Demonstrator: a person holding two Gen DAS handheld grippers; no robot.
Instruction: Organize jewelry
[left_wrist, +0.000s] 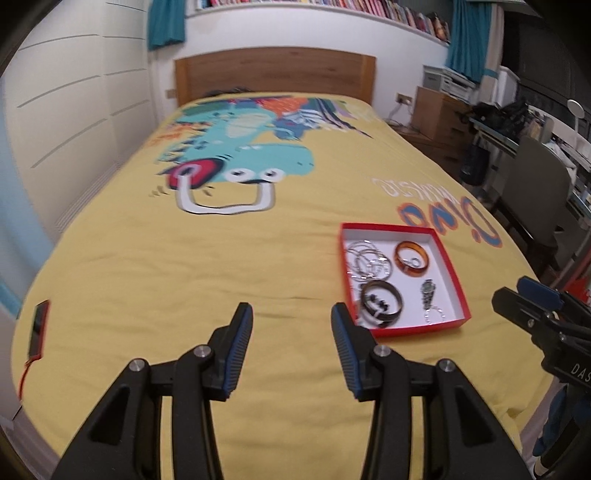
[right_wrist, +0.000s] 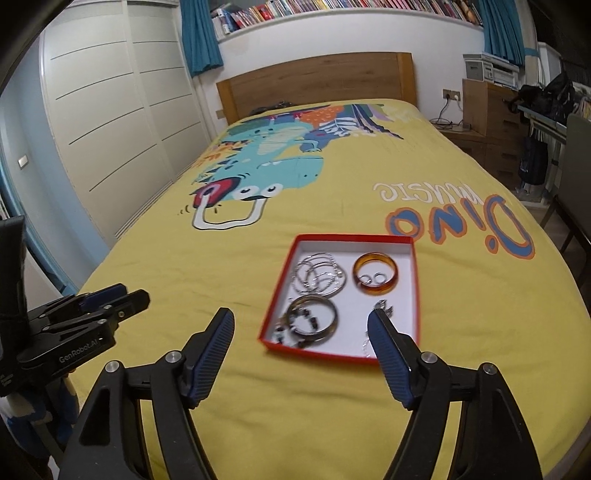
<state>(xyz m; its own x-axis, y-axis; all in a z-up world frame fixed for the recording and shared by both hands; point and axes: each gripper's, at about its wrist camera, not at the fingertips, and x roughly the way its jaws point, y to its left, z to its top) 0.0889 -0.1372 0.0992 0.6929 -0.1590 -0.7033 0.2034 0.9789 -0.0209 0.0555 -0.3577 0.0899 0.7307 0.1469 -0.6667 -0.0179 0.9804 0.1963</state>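
Yellow bedspread reads "Dino Music"; left gripper reads "GenRobot.AI".

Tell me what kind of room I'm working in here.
A bedroom, most likely a child's: a bed with a yellow dinosaur bedspread and wooden headboard, a bookshelf above it, and white wardrobe doors alongside.

We read "Dino MUSIC", printed upside down to both views, on the yellow bedspread beyond the red box. The left tool, seen from the right wrist, bears "GenRobot.AI" in white on its black body. The right tool, seen from the left wrist, shows the cut-off letters "DAS"
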